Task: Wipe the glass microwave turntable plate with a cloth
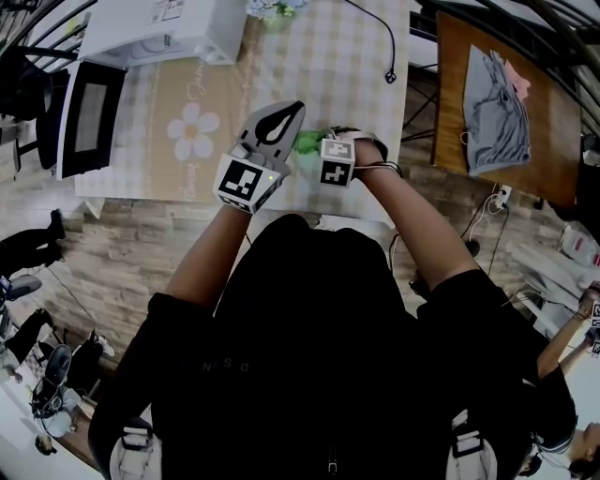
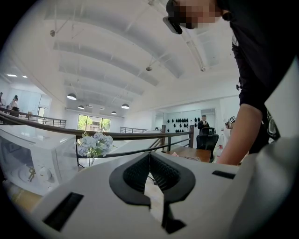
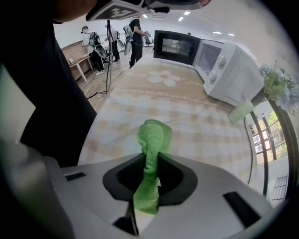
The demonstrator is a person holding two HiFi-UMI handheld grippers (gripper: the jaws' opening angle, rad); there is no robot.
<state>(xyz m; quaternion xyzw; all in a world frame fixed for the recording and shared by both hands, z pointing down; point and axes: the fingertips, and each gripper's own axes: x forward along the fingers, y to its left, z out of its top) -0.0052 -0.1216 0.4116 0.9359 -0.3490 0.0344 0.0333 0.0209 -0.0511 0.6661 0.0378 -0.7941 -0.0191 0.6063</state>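
- Green cloth [image 3: 153,135] was clamped between the jaws of the right gripper [image 3: 149,156]. A bunched fold stood out beyond the jaw tips, and a tail ran back through the gap between them.
- Seen from the head view, the cloth [image 1: 306,142] and the right gripper [image 1: 319,141] were above the table [image 1: 347,56], close to its near edge and toward its right half.
- The left gripper [image 2: 149,156] had its ribbed pads pressed together at the tips, with nothing between them. It pointed up toward the ceiling and a railing.
- In the head view, the left gripper [image 1: 295,111] lay just to the left of the cloth, with the two marker cubes side by side.
- A pale checked covering lay over the table [image 3: 196,121]. A mat with a daisy print [image 1: 192,131] lay on the left half.
- A white microwave [image 1: 159,33] stood at the far left corner, and its dark door [image 1: 89,117] swung open past the left edge.
- A vase of pale blue flowers [image 3: 278,84] stood at the far edge beside the microwave [image 3: 233,70].
- A black cable [image 1: 375,28] trailed across the far right part of the table.
- A grey garment [image 1: 497,112] lay on a separate wooden table [image 1: 553,159], well apart to the right.
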